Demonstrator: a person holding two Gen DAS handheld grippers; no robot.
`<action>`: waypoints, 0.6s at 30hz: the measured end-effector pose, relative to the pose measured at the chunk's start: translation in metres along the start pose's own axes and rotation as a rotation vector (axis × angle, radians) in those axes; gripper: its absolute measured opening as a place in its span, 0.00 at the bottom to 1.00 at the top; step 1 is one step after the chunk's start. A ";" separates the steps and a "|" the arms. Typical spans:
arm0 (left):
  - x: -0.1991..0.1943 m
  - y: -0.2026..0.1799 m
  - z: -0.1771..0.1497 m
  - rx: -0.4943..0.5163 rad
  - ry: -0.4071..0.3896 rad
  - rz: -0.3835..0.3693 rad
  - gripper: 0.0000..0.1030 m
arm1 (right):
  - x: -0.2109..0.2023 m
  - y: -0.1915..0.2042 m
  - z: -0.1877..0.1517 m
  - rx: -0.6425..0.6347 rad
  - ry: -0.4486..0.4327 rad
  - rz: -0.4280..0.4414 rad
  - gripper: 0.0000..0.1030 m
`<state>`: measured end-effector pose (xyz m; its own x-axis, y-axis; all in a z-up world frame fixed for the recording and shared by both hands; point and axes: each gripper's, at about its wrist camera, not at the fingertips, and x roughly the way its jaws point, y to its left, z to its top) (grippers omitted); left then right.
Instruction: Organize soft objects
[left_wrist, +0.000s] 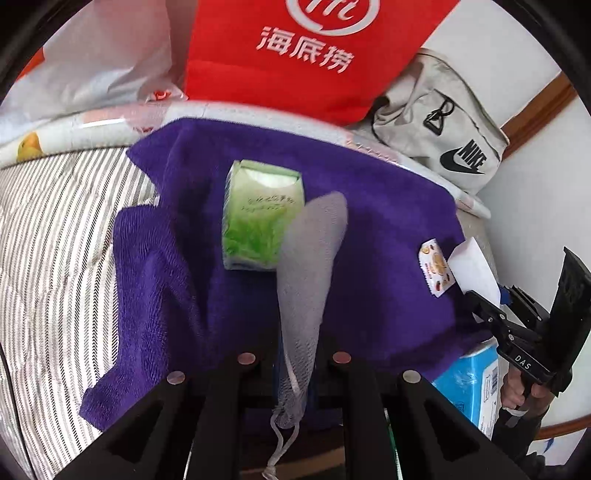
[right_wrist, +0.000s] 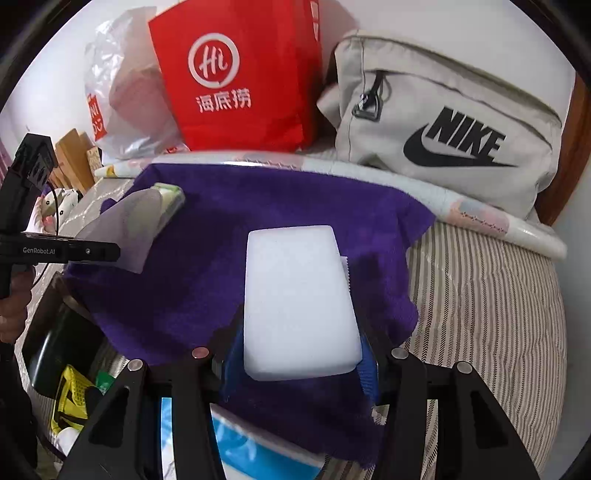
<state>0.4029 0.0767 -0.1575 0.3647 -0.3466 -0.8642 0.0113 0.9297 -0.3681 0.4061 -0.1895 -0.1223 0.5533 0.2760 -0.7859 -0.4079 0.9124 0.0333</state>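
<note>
Pale grey mesh pouch (left_wrist: 310, 258), limp; white sponge block (right_wrist: 299, 302).

The bed (right_wrist: 487, 302) has a cover of thin grey and white stripes. A purple towel (left_wrist: 388, 229) lies spread and rumpled across it, with a green tissue pack (left_wrist: 258, 218) resting on the towel. Along the far edge runs a folded pale quilt (right_wrist: 480, 218) with a printed pattern. On that quilt, against the wall, stand a red paper bag (right_wrist: 236, 81) with white lettering, a crumpled clear plastic bag (right_wrist: 122, 96) to its left and a grey cloth bag (right_wrist: 454, 122) to its right.
</note>
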 end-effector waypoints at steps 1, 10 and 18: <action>0.001 0.000 0.000 0.006 0.004 0.009 0.10 | 0.003 -0.001 0.001 0.006 0.009 0.005 0.50; 0.007 0.006 0.007 -0.010 0.023 0.036 0.13 | 0.015 -0.004 0.002 0.007 0.044 0.020 0.51; -0.002 0.010 0.011 -0.014 0.003 0.073 0.43 | 0.015 0.000 0.003 -0.005 0.041 0.022 0.53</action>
<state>0.4130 0.0881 -0.1560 0.3615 -0.2785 -0.8898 -0.0281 0.9507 -0.3089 0.4171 -0.1847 -0.1325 0.5140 0.2831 -0.8097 -0.4234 0.9047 0.0476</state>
